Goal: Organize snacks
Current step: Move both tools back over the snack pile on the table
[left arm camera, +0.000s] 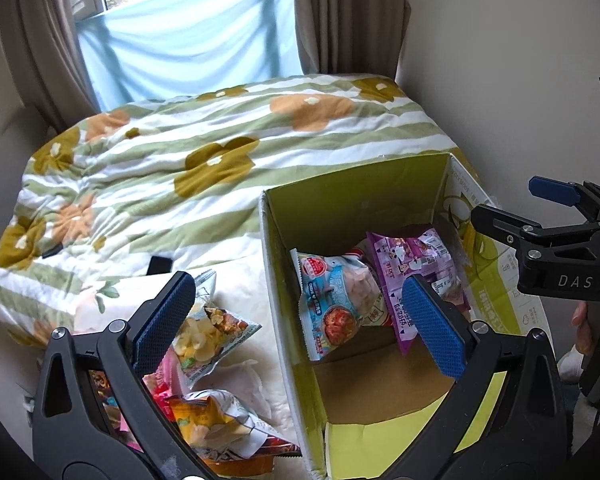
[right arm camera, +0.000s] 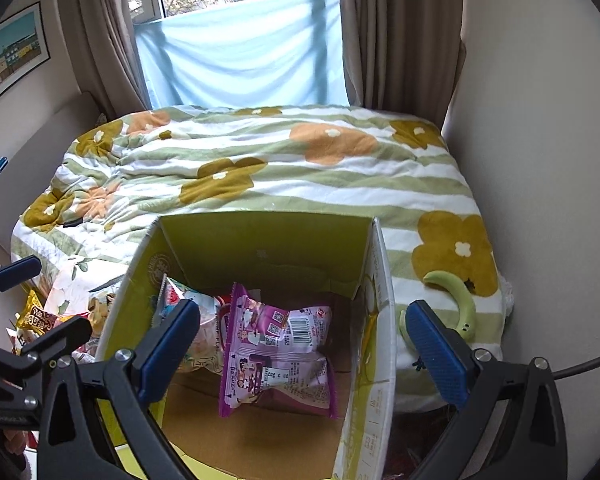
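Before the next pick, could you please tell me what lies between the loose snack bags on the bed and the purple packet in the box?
The box's left wall and the blue packet, in the left wrist view.

Between my right gripper's blue pads (right arm camera: pixel 168 344) lies a purple snack packet (right arm camera: pixel 276 354) inside the yellow-green box (right arm camera: pixel 260 240). Beyond it, my quilt (right arm camera: pixel 300 184) shows green and white stripes with ochre and orange flowers.

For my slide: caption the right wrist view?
Open right gripper above the cardboard box holding a purple snack pack.
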Demonstrator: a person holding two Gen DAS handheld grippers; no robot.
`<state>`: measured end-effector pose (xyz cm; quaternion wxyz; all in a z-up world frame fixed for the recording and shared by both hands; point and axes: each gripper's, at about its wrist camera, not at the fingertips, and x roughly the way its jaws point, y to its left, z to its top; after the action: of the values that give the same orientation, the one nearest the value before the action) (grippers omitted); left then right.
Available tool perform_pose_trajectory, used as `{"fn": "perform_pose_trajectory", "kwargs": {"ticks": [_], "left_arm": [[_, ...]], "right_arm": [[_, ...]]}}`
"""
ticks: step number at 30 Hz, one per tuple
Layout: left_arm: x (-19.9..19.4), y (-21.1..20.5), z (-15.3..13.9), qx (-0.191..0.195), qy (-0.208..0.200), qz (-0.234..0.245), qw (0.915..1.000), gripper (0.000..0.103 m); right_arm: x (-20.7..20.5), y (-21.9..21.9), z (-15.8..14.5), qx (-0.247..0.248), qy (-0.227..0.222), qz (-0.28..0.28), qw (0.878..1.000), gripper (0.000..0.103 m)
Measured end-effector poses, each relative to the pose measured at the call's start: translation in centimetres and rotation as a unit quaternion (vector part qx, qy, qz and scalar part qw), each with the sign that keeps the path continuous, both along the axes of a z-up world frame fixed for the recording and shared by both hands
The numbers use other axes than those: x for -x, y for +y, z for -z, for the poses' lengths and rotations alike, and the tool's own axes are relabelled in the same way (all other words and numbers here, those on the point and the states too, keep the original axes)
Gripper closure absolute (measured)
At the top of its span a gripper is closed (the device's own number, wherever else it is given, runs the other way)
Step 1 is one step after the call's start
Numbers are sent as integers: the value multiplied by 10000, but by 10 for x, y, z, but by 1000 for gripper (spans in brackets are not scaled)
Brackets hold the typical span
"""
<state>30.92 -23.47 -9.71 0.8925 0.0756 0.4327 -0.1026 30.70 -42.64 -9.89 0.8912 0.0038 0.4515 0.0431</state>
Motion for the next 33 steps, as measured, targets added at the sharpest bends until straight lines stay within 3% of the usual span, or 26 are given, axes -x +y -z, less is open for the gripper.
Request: {"fn": "perform_pose_trajectory", "kwargs": {"ticks": [8, 17, 20, 33], "left_arm": [[35, 27, -36, 139, -242, -154, 9995, 1], [97, 96, -62, 222, -585, -264, 9977, 1], [119, 128, -63, 259, -567, -295, 9976, 1], [201, 274, -32, 387, -293, -705, 9963, 1]], "right_arm": [[39, 16, -39, 31, -373, -104, 9992, 1], [106, 56, -66, -43, -747, 39, 9972, 1], [127, 75, -64, 40, -696, 285, 9972, 1], [208, 170, -40, -565, -517, 448, 9961, 0]]}}
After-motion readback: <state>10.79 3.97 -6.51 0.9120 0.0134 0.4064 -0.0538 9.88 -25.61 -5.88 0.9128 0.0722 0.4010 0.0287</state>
